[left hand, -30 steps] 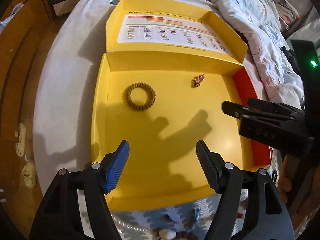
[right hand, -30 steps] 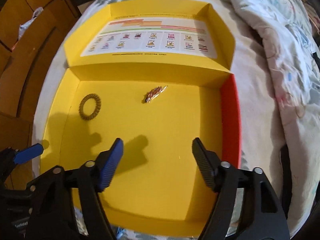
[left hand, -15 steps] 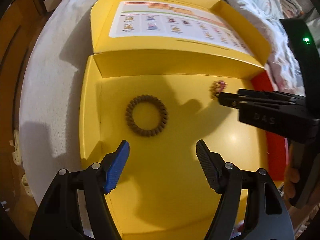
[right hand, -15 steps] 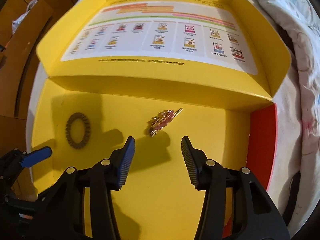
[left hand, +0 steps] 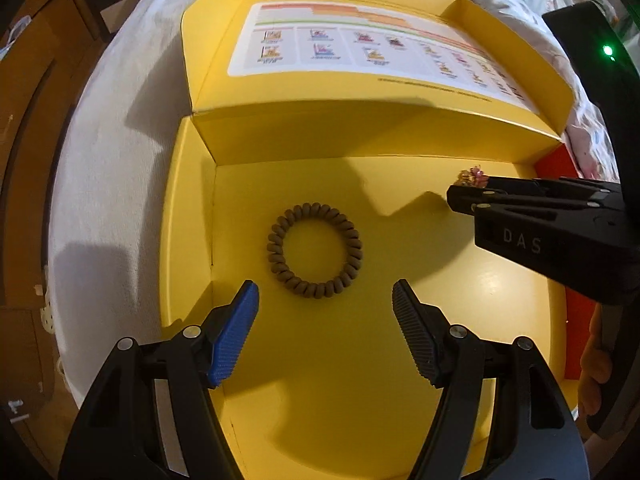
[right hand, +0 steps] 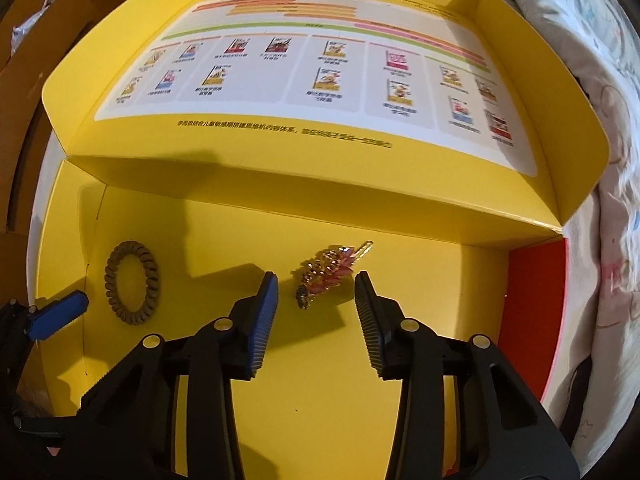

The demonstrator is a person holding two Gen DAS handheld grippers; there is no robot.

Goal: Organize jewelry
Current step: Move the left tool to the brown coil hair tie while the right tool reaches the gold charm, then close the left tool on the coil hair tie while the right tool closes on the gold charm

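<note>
Your right gripper [right hand: 316, 294] is closing around the pink-and-gold hair clip [right hand: 326, 272], pads not yet touching it; your left gripper [left hand: 325, 304] hangs open, empty, the brown coil hair tie [left hand: 315, 256] at its twelve o'clock. Both pieces lie loose in the yellow box [left hand: 192, 216] — sorting looks barely begun.

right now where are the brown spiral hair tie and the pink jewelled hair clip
brown spiral hair tie [left hand: 352, 258]: left wrist view, right side of its coil
pink jewelled hair clip [right hand: 326, 272]: right wrist view, middle of its pink stones
</note>
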